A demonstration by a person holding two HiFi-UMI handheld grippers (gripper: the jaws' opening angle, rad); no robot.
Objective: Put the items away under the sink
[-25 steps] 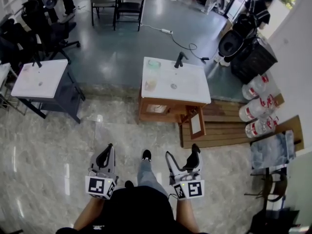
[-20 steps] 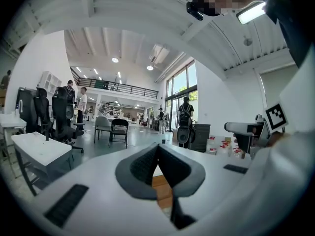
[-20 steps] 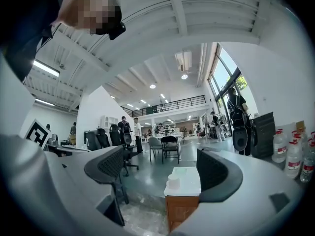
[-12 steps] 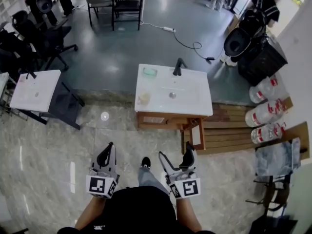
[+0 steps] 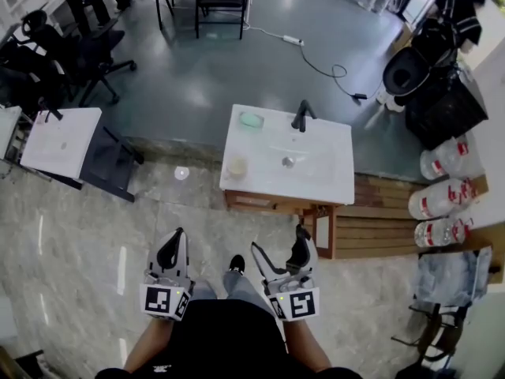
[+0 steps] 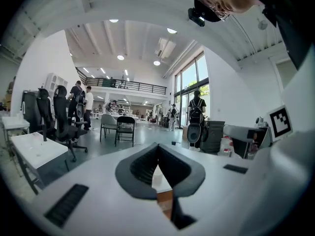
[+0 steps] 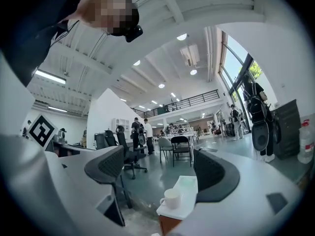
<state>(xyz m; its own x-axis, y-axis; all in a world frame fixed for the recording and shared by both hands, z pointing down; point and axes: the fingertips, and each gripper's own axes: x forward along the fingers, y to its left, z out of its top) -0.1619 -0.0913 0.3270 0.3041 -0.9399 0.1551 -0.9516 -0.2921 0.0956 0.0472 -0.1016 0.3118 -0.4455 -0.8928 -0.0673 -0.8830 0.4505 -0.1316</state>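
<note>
A white sink top (image 5: 316, 172) on a wooden cabinet (image 5: 264, 203) stands ahead of me in the head view. On it are a black faucet (image 5: 300, 117), a pale green dish (image 5: 252, 120) and a white cup (image 5: 236, 167). The cabinet's door (image 5: 322, 231) hangs open at the front right. My left gripper (image 5: 175, 239) is shut and empty, held low, well short of the cabinet. My right gripper (image 5: 279, 241) is open and empty. In the right gripper view the white cup (image 7: 172, 198) and the green dish (image 7: 189, 183) show between the fingers (image 7: 107, 167), far off.
A second white sink (image 5: 59, 136) on a dark stand is at the left. Office chairs (image 5: 87, 46) stand behind it. Right of the cabinet lie a wooden pallet (image 5: 383, 219), large water bottles (image 5: 442, 188) and a black bin (image 5: 442, 101). People stand far back.
The sink cabinet has come nearer and shifted in the head view as the person walks toward it. Both grippers keep their pose, left shut and right open.
</note>
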